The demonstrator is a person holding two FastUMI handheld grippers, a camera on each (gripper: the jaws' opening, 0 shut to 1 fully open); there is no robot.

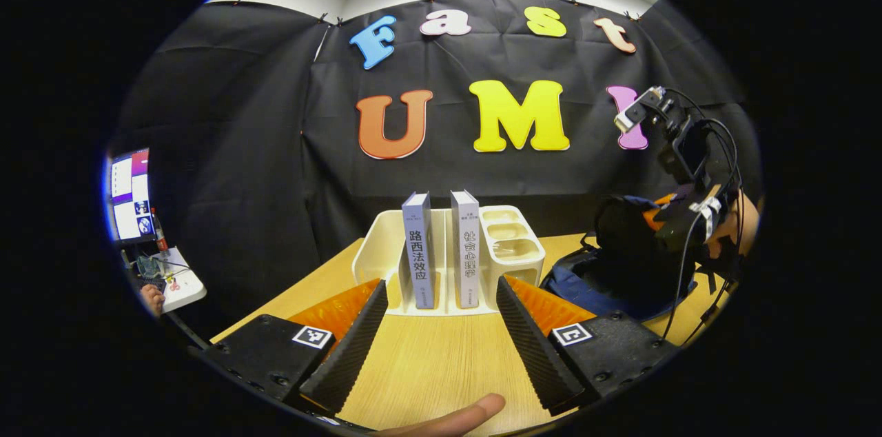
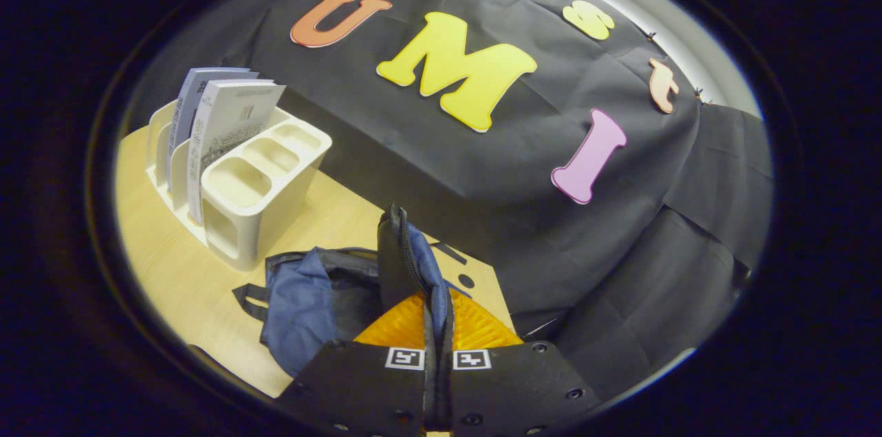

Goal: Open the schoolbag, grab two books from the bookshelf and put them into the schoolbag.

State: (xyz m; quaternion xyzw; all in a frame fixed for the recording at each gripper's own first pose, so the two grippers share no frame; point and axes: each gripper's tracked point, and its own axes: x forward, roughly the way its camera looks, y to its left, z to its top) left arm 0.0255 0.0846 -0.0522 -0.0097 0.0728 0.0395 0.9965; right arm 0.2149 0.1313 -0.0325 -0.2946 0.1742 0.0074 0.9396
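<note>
The fingers of the right gripper (image 2: 437,327) are pinched together on a flap of the schoolbag (image 2: 324,299), low centre of the right gripper view, likely lifting the soft blue-and-black fabric to keep the mouth open. The left gripper (image 1: 441,327) stands wide open and empty, aimed at two stiff grey books (image 1: 441,251) upright in the smooth white plastic bookshelf (image 1: 513,244) on the wooden table (image 1: 434,361).

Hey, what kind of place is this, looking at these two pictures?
Probably a recording booth set up as a study desk, not a real home: black cloth wall behind a wooden table, a white bookshelf holding two books, and a monitor off to the side.
</note>
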